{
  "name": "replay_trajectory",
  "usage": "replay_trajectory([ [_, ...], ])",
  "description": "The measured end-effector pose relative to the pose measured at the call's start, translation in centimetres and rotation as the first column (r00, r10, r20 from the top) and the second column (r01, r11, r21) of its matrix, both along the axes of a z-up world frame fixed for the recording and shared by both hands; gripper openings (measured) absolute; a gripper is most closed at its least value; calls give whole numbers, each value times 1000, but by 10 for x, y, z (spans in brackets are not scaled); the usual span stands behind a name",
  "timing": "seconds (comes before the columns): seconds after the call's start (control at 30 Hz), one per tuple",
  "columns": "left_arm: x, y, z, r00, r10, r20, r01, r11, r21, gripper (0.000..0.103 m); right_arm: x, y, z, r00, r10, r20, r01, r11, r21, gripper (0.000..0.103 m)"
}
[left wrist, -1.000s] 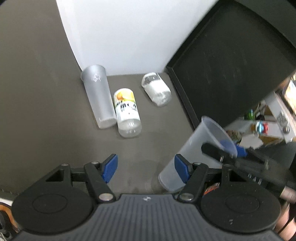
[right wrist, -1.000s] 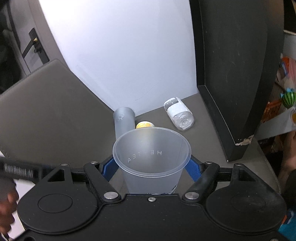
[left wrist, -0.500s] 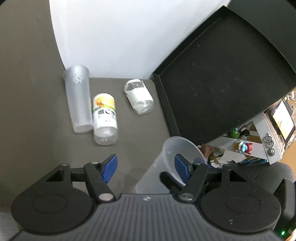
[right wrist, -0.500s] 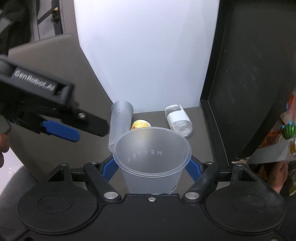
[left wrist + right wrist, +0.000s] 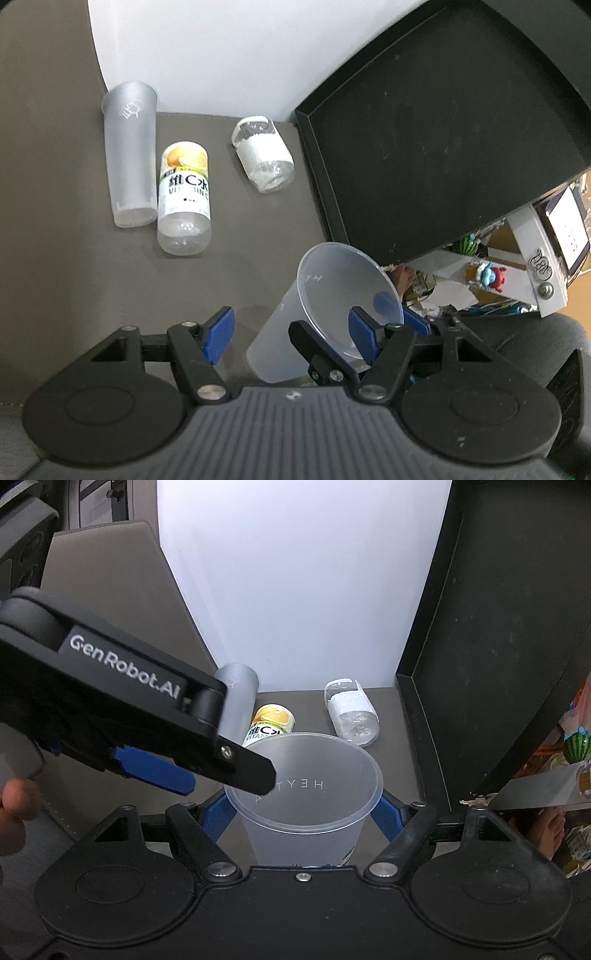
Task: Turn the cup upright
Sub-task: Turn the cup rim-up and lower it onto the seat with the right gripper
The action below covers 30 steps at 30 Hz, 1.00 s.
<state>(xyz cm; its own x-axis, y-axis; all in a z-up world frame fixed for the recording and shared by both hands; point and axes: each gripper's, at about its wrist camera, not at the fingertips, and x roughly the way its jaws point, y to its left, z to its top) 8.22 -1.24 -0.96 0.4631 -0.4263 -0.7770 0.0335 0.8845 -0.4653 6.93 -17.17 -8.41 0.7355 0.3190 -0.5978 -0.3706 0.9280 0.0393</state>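
- My right hand-held gripper point(image 5: 303, 818) is clamped on the translucent frosted plastic cup with the HEYTEA lettering point(image 5: 303, 805), one blue pad pressed against each side of its wall just below the rim.
- In the right wrist view that cup point(image 5: 317, 317) stands mouth-up between the fingers; in the left wrist view it looks tilted, its open mouth leaning toward the right edge of the dark grey-brown table point(image 5: 66, 229), though the fisheye may exaggerate this.
- I cannot tell whether the cup's base touches the table or sits just above it; the base is hidden behind the gripper bodies.
- The cup is near the table's front edge, toward the right side, beside the large black tray-like panel point(image 5: 436, 147) that leans up along the right edge.
- My left hand-held gripper point(image 5: 291, 332) is open, blue pads spread wide and holding nothing; its right finger lies against or just in front of the cup's rim.
- In the right wrist view the left hand-held gripper point(image 5: 207, 771) reaches in from the left, its black fingertip overlapping the near-left part of the rim.
- Toward the back edge, by the white wall point(image 5: 221, 55), a tall frosted grey tumbler point(image 5: 129, 162) lies on its side.
- Touching it on the right lies a clear plastic bottle with a yellow and white vitamin C label point(image 5: 184, 195).
- Apart from those, nearer the black panel, lies a short clear bottle with a plain white label point(image 5: 264, 157).
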Motion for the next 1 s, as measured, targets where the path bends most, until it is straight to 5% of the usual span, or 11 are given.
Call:
replay_trajectory([
  [0.37,3,-9,-13,999,-5,-45,5,1000,3,67,5,1,-2,999,-11,-39,12,1000,10,79],
  [0.57,4,-11,-11,999,-8,-43,9,1000,12,67,10,-7,-1,995,-50,-92,55,997,48,88],
  [1.0,-2,-14,4,1000,-8,-5,8,998,60,67,8,-15,-4,981,-58,-185,80,990,112,90],
])
